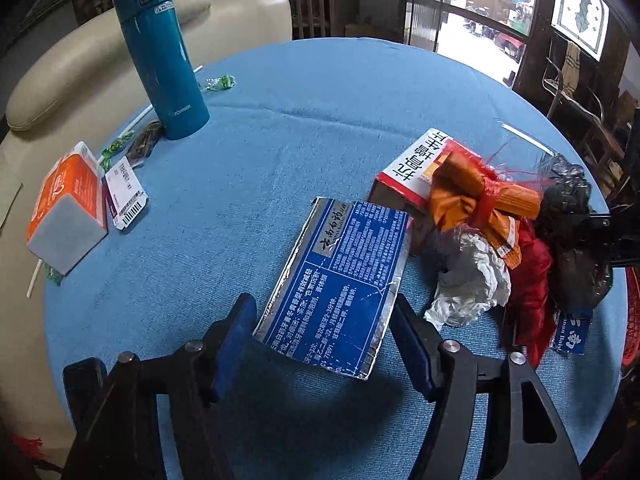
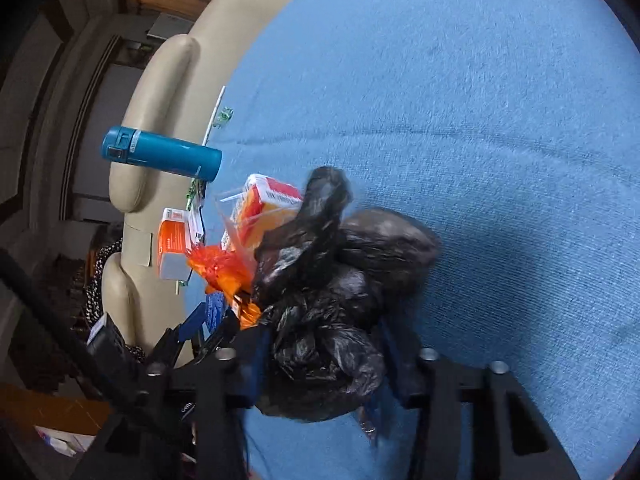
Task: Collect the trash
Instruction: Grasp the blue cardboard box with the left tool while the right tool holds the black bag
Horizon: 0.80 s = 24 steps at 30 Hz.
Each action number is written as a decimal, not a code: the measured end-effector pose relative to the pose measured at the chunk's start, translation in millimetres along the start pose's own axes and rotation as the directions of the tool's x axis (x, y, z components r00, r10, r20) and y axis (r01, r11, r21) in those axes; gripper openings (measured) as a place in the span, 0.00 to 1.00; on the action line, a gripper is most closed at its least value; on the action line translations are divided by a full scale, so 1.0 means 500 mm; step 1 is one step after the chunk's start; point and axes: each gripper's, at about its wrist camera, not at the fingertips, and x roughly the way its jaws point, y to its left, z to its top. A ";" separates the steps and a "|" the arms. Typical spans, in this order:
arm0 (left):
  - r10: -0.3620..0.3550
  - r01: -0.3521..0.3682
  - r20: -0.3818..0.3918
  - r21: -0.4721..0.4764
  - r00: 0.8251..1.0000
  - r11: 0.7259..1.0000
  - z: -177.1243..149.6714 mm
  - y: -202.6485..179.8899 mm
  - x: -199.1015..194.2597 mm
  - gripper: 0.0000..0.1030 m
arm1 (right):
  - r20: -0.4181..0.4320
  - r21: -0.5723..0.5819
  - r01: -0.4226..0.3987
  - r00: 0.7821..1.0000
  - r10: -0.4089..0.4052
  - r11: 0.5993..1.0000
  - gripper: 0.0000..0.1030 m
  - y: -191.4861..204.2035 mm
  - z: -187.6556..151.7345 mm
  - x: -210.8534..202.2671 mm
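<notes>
Your left gripper (image 1: 324,344) hangs over the blue table (image 1: 260,152) with its fingers spread wide, one on each side of the near end of the flattened blue carton (image 1: 340,284), not yet touching it. Your right gripper (image 2: 320,364) is closed on the crumpled black plastic bag (image 2: 332,288), which bulges out ahead of the pads; motion blur makes it hard to say whether the bag is lifted or dragging on the cloth.

The rest of the trash is heaped at about 3 o'clock in the left wrist view: a red-and-white box (image 1: 416,168), an orange wrapper (image 1: 476,196), a white crumpled paper (image 1: 468,280). An orange carton (image 1: 68,208) and the teal flask (image 1: 160,52) stand off at 9 to 11 o'clock.

You seem to be mid-gathering, one piece held and the next lined up. Next, lower the left fingers flush to the cloth and close across the carton's width; it is thin and flat, so it may slip or buckle.
</notes>
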 end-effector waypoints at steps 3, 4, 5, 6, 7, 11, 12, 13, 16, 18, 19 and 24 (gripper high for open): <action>-0.007 0.007 0.013 -0.003 1.000 1.000 0.001 0.000 -0.002 0.66 | 0.032 -0.034 -0.006 0.999 0.007 0.999 0.41 -0.007 -0.019 -0.042; -0.005 0.005 0.018 -0.010 1.000 1.000 0.001 0.000 -0.004 0.66 | 0.046 -0.043 -0.009 0.999 0.011 0.999 0.41 -0.012 -0.025 -0.059; -0.002 0.003 0.025 -0.018 1.000 1.000 -0.001 -0.001 -0.008 0.65 | 0.056 -0.049 -0.014 0.998 0.017 0.999 0.41 -0.013 -0.031 -0.074; -0.005 0.006 0.035 -0.028 0.999 1.000 -0.004 -0.002 -0.014 0.65 | 0.069 -0.057 -0.020 0.997 0.024 0.998 0.41 -0.018 -0.038 -0.095; -0.005 0.007 0.044 -0.035 0.999 0.999 -0.009 -0.008 -0.024 0.64 | 0.083 -0.067 -0.022 0.996 0.027 0.998 0.41 -0.020 -0.044 -0.108; 0.013 -0.007 0.093 -0.066 0.996 0.998 -0.029 -0.022 -0.063 0.62 | 0.142 -0.105 -0.015 0.989 0.030 0.994 0.41 -0.044 -0.077 -0.187; 0.010 -0.002 0.107 -0.072 0.994 0.997 -0.034 -0.025 -0.074 0.62 | 0.156 -0.120 -0.013 0.987 0.031 0.993 0.41 -0.047 -0.084 -0.201; 0.011 -0.002 0.118 -0.080 0.993 0.997 -0.042 -0.030 -0.087 0.61 | 0.171 -0.137 -0.002 0.985 0.026 0.991 0.41 -0.049 -0.093 -0.216; -0.003 0.018 0.140 -0.105 0.990 0.994 -0.062 -0.043 -0.121 0.56 | 0.212 -0.200 0.051 0.977 -0.008 0.978 0.41 -0.050 -0.124 -0.255; -0.012 0.029 0.160 -0.102 0.987 0.994 -0.079 -0.060 -0.147 0.55 | 0.231 -0.224 0.070 0.973 -0.017 0.972 0.41 -0.053 -0.144 -0.274; -0.017 0.034 0.165 -0.100 0.986 0.994 -0.087 -0.069 -0.158 0.55 | 0.235 -0.231 0.074 0.972 -0.018 0.970 0.41 -0.056 -0.153 -0.282; -0.050 0.063 0.151 -0.081 0.987 0.995 -0.140 -0.119 -0.184 0.54 | 0.246 -0.247 0.097 0.969 -0.034 0.964 0.41 -0.075 -0.198 -0.304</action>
